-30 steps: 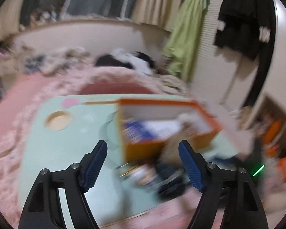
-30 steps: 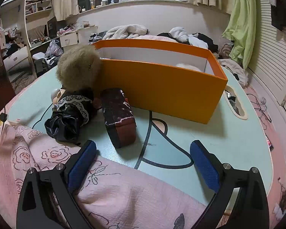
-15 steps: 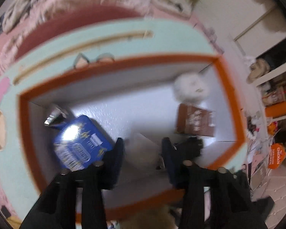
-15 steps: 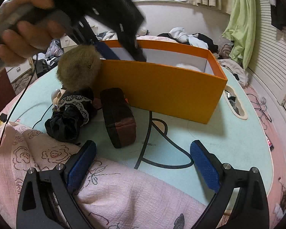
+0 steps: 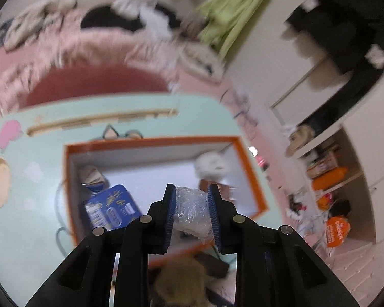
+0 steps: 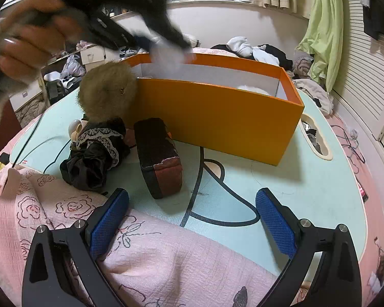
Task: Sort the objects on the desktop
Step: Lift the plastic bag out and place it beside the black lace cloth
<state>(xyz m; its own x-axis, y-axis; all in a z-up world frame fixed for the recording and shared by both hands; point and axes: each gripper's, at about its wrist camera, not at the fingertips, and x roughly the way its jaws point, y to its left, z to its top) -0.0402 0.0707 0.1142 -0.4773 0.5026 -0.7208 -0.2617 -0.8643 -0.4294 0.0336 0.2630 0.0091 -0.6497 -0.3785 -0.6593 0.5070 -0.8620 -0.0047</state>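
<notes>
Your left gripper (image 5: 192,199) has just been closing its jaws, and they now pinch a crumpled wad of clear plastic wrap (image 5: 190,212) between the blue pads. That wad is glossy, wrinkled and see-through, with white glints, and it bulges out below the pads. You hold it above the open orange box (image 6: 217,117), near its front wall. Inside the box lie a blue packet (image 5: 110,209) at the left, a white fluffy ball (image 5: 212,166) at the far right and a brown item just below the ball. Your right gripper (image 6: 192,220) has its jaws spread wide and empty, low over the pale green table (image 6: 307,192) and a pink rose-print cloth (image 6: 64,217). Outside the box, a furry-headed doll (image 6: 102,128) and a dark red pouch (image 6: 158,156) sit on the table.
</notes>
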